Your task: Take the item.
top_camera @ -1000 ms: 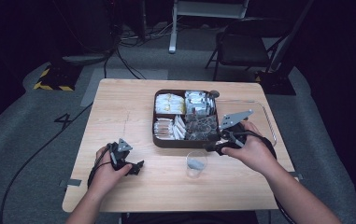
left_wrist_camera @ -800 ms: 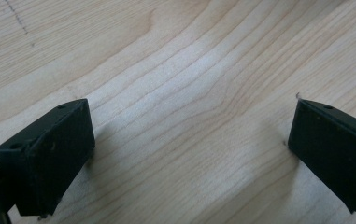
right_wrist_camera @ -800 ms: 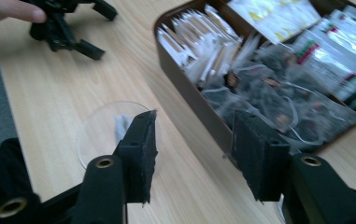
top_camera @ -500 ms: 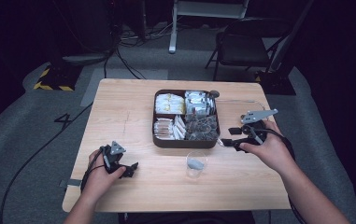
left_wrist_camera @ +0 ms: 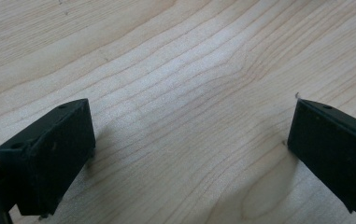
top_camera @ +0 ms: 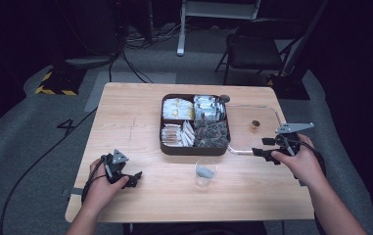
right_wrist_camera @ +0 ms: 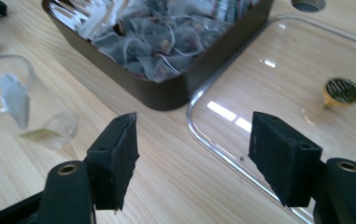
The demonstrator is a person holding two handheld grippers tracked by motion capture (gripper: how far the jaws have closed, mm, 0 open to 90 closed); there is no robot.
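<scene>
Because the right gripper (right_wrist_camera: pixel 192 156) hangs released over the near corner of the clear lid (right_wrist_camera: pixel 278 88) at the tea box's (top_camera: pixel 195 125) three o'clock, a careless descent could skid it into the cup (top_camera: pixel 205 172) — the left gripper (left_wrist_camera: pixel 189 154) rests open at eight o'clock.

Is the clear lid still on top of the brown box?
No, the clear lid lies flat on the table beside the brown box, whose compartments are uncovered.

my sachet box (right_wrist_camera: pixel 166 88) runs off the frame's top; the cup (right_wrist_camera: pixel 7 112) is cut at the left edge.
</scene>
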